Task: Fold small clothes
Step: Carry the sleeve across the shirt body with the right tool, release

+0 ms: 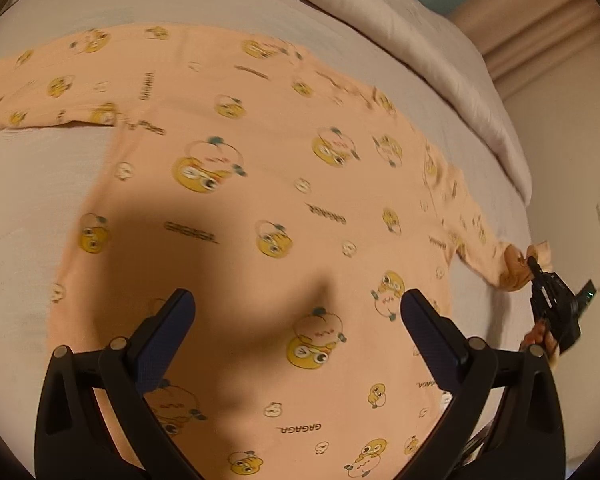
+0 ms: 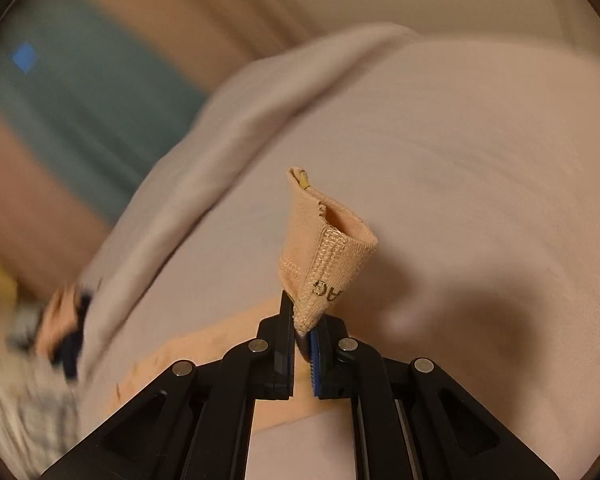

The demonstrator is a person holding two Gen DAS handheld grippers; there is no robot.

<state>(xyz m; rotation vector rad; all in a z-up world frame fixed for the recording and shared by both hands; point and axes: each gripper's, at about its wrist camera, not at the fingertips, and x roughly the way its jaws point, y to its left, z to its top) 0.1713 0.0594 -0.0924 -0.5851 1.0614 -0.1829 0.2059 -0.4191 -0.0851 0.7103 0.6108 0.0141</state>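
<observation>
1. A small peach long-sleeved shirt (image 1: 260,184), printed with yellow cartoon faces and the word "GAGAGA", lay spread flat on a pale bed sheet (image 1: 40,208), its body filling the middle of the left wrist view.
2. One sleeve (image 1: 40,92) stretched out flat toward the upper left of that view; the other sleeve (image 1: 472,232) ran toward the right edge of the bed, where its end was lifted off the sheet.
3. The ribbed cuff (image 2: 328,256) of that lifted sleeve was pinched by the right gripper (image 2: 302,332), whose jaws were drawn together on the fabric; the cuff stood up above the fingertips, its opening showing.
4. In the left wrist view the same right gripper (image 1: 534,266) appeared at the far right, clamped on the cuff (image 1: 518,268), with part of the person's hand (image 1: 542,340) visible behind it.
5. The left gripper (image 1: 296,312) hovered over the lower part of the shirt's body with its jaws wide apart and nothing between them; whether the fingertips touched the cloth could not be told.
6. A dark shadow lay across the shirt just beyond the left gripper's fingers (image 1: 168,332).
7. A rumpled pale duvet (image 1: 400,20) lay along the far side of the sheet, beyond the shirt.
8. In the blurred right wrist view the duvet (image 2: 204,168) ran beside a teal surface (image 2: 80,100); some checked fabric (image 2: 32,400) showed at the lower left, too smeared to identify.
9. A pale wall (image 1: 572,152) stood past the bed's right edge.
</observation>
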